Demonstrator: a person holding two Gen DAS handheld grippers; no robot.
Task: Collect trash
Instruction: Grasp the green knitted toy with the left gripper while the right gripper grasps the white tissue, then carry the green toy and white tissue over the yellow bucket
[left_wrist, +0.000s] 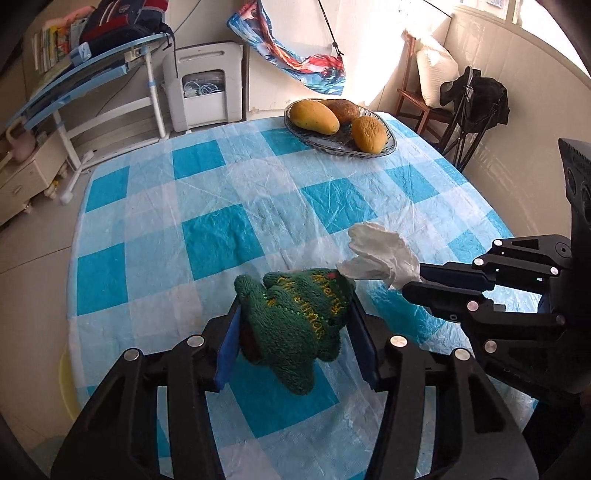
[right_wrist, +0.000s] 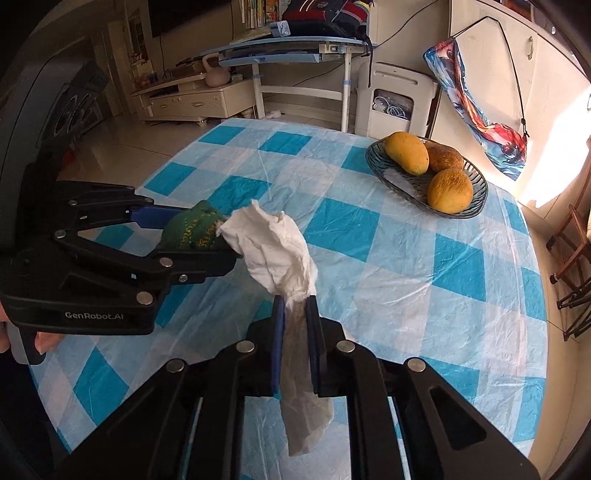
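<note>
Both pieces lifted off the checkered counter: our left claw clamps the green knitted pouch, our right claw pinches the crumpled white tissue; no bin visible, so disposal likely remains.

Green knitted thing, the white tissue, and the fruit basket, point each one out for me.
green knitted thing (left_wrist: 295, 325): left wrist view, middle of its knit body, between the left claw's fingers.
white tissue (right_wrist: 269, 247): right wrist view, crumpled upper part above the right claw.
fruit basket (right_wrist: 476, 206): right wrist view, near rim.
</note>
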